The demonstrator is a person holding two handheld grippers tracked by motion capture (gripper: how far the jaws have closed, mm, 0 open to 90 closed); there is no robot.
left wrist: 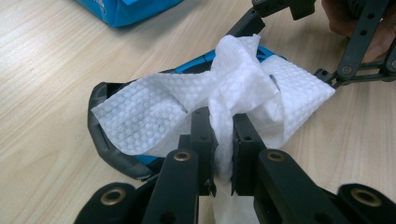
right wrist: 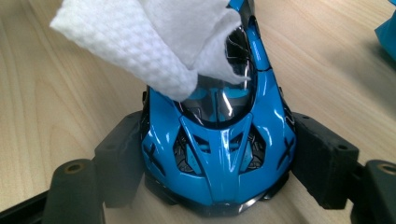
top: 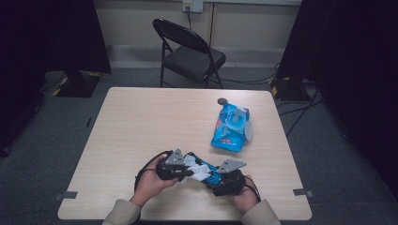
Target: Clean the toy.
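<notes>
Left gripper view puts the left gripper (left wrist: 223, 140) with its fingers (left wrist: 201, 135) pinched tight on a bunched fold of white wipe (left wrist: 233, 88); the rest of the sheet fans out ahead of them and drapes over the blue toy car (left wrist: 140, 161). In the right gripper view, the right gripper (right wrist: 219, 161) has its fingers (right wrist: 322, 158) clamped on the two flanks of the car (right wrist: 219, 154) at one end, pads pressed on the bodywork, so the car is pinned on the worktop (right wrist: 60, 98) with its dark glass canopy facing up. The wipe (right wrist: 154, 42) lies on the canopy and the far half of the body.

The car's long axis runs straight away from the right fingers and across the left ones, so in my judgement the left hand's next wiping stroke should travel along that axis, either toward the clamped end or away from it. The left hand is the working one and sits right at the car; the right only steadies.

From the high view, both hands meet at the near edge of the worktop (top: 141, 117), left gripper (top: 176, 166) and right gripper (top: 227, 176) either side of the car. A blue wipe pack (top: 230, 129) lies farther back to the right, well apart, with a small dark disc (top: 222, 101) just beyond it.
</notes>
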